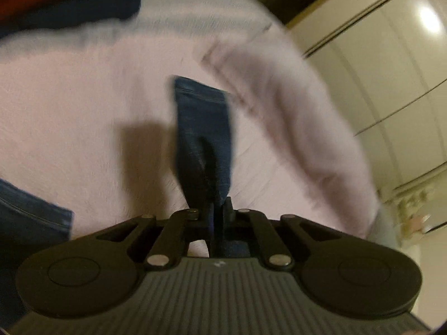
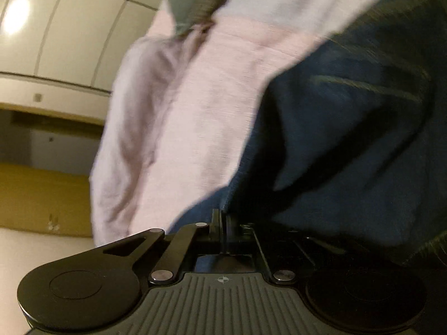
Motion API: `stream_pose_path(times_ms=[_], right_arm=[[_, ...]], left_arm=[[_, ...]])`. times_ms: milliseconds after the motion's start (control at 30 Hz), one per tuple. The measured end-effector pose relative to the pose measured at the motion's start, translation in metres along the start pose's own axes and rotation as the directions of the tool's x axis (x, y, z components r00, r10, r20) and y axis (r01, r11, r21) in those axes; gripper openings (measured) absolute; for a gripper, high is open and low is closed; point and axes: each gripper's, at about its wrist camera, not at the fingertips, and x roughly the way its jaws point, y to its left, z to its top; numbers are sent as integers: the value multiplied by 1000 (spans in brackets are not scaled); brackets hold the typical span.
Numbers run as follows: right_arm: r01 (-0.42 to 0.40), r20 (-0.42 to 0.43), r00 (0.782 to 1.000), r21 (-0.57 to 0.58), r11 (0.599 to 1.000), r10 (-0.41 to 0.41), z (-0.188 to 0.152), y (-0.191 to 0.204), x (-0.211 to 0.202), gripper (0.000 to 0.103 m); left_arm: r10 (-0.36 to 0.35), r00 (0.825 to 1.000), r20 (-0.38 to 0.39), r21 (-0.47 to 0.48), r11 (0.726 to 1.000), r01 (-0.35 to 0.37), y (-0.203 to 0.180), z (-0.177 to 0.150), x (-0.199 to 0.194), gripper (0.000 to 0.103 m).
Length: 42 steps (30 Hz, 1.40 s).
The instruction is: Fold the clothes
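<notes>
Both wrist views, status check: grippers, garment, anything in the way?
Left gripper shut on dark blue denim garment. Right gripper shut on the same denim, lifted. Person's pale pink sweater close behind; views blurred.

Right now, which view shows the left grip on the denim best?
Left wrist view: the left gripper is shut on a narrow strip of the blue denim garment, seen against a person's pink sweater. Right wrist view shows only the denim's broad dark bulk, blurred, at the right gripper.

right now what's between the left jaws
A pinched fold of dark blue denim, seen in the left wrist view; the left gripper is shut on it, with a pink garment behind.
</notes>
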Motion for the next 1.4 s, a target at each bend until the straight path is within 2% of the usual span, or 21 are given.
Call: stream_pose_path(times_ms=[67, 100, 133, 167, 200, 267, 300, 333, 367, 433, 533, 633, 700, 767, 833, 900, 967, 1067, 1133, 1267, 1400], right_arm=[[-56, -18, 998, -56, 997, 55, 16, 22, -1, 1], [-85, -29, 996, -84, 993, 82, 23, 34, -2, 1], [-107, -37, 994, -108, 988, 104, 31, 44, -1, 1], [-96, -29, 995, -112, 989, 93, 41, 52, 9, 2], [-58, -11, 998, -87, 994, 57, 49, 57, 22, 3], [7, 37, 999, 37, 999, -9, 69, 60, 50, 33], [-14, 62, 998, 88, 996, 8, 74, 59, 55, 40], [-36, 88, 996, 138, 990, 24, 80, 59, 60, 50], [-51, 109, 994, 172, 984, 32, 85, 58, 63, 50], [6, 99, 995, 94, 996, -15, 81, 52, 55, 51], [89, 91, 992, -25, 996, -87, 75, 43, 42, 51], [210, 80, 976, -80, 974, -204, 63, 11, 11, 52], [279, 71, 959, -74, 957, -274, 58, -16, -18, 52], [341, 64, 939, -39, 939, -338, 52, -40, -49, 52], [413, 73, 909, -29, 910, -410, 48, -50, -79, 52], [454, 98, 888, -40, 890, -449, 44, -52, -105, 52], [461, 114, 883, -39, 886, -455, 39, -49, -121, 52], [447, 128, 889, -27, 894, -440, 26, -44, -142, 52], [431, 128, 896, -25, 902, -425, 13, -39, -148, 52], [410, 116, 907, -24, 912, -405, -18, -34, -160, 52], [424, 120, 899, 9, 906, -422, -49, -42, -184, 52]], left_arm=[[-25, 999, 36, 43, 999, 23, -27, 19, -16, 3], [-26, 999, 41, 73, 997, 23, -44, 32, -12, 3], [-32, 999, 28, 101, 994, 29, -63, 47, 4, 5], [-42, 999, 9, 129, 991, 40, -83, 62, 25, 8], [-50, 999, -11, 157, 986, 51, -103, 78, 46, 15], [-20, 999, -36, 181, 983, 26, -141, 102, 96, 12], [-3, 1000, -31, 204, 979, 9, -154, 106, 110, 19], [10, 1000, -23, 239, 971, -4, -165, 108, 121, 22], [26, 1000, -15, 276, 961, -21, -171, 107, 127, 25], [56, 998, -9, 336, 941, -50, -168, 96, 130, 41], [116, 990, -83, 333, 939, -83, -124, 69, 136, 40], [250, 957, -146, 294, 935, -200, -64, 45, 130, 36], [330, 932, -148, 291, 916, -278, -29, 36, 109, 36], [384, 913, -139, 282, 899, -335, -1, 36, 79, 36], [438, 889, -131, 273, 878, -392, 27, 36, 49, 37], [460, 878, -129, 238, 874, -423, 43, 45, 22, 39], [481, 865, -146, 231, 866, -443, 52, 52, 6, 41], [523, 829, -198, 270, 842, -467, 52, 51, 0, 43], [545, 811, -214, 300, 827, -476, 49, 46, 14, 50], [587, 772, -243, 361, 794, -490, 44, 34, 41, 50], [629, 730, -268, 421, 758, -499, 38, 23, 67, 58]])
